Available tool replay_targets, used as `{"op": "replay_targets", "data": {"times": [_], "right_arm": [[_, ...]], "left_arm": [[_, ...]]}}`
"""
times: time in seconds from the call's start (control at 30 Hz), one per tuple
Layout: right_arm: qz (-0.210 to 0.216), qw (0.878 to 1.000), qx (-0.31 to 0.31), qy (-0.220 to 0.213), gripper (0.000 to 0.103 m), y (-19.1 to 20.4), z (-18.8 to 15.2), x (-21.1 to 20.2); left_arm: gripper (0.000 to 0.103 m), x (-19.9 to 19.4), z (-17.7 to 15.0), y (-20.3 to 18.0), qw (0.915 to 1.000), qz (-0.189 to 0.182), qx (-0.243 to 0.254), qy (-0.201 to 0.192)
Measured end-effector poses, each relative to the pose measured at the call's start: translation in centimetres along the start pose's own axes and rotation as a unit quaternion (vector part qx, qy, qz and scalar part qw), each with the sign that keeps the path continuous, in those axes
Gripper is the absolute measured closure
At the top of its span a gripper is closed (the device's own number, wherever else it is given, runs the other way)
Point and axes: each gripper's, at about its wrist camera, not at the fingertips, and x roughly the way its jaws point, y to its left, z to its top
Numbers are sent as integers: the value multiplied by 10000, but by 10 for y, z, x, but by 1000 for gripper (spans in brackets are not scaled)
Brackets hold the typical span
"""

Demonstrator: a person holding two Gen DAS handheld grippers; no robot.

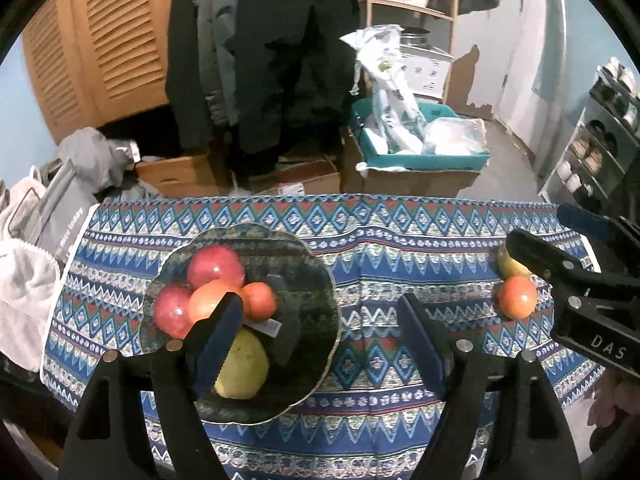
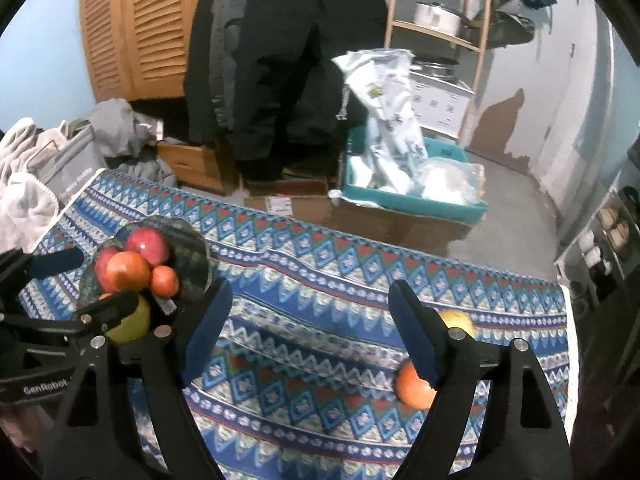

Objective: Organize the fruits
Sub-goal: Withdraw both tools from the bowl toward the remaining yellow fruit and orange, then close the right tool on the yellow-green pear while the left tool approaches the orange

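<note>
Two fruits are left outside the plate: an orange and, touching it on the far side, a yellow-green apple, both near the right end of the patterned worktop. Five already sit on the plate: two red apples, two oranges and a yellow-green pear. Your left tongs hang released over the plate's near side with nothing between them. Your right tongs gape empty too, the loose orange beside the right finger. You seem between pickups; next, centre the right tongs over that orange, lower, and clench gently so it cannot roll.
</note>
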Motion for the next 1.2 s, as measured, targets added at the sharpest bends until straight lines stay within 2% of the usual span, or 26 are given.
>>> {"op": "replay_targets", "data": {"times": [0.67, 0.97, 1.2], "right_arm": [[-450, 9973, 573, 36, 21, -76, -43, -34], [-556, 9960, 655, 228, 21, -105, -55, -35], [-496, 9947, 653, 617, 21, -131, -49, -11]], "left_arm": [[23, -8, 4, -69, 9976, -48, 685, -100], [23, 0, 12, -86, 9966, -17, 827, -32], [23, 16, 21, -96, 9964, -16, 844, 127]]}}
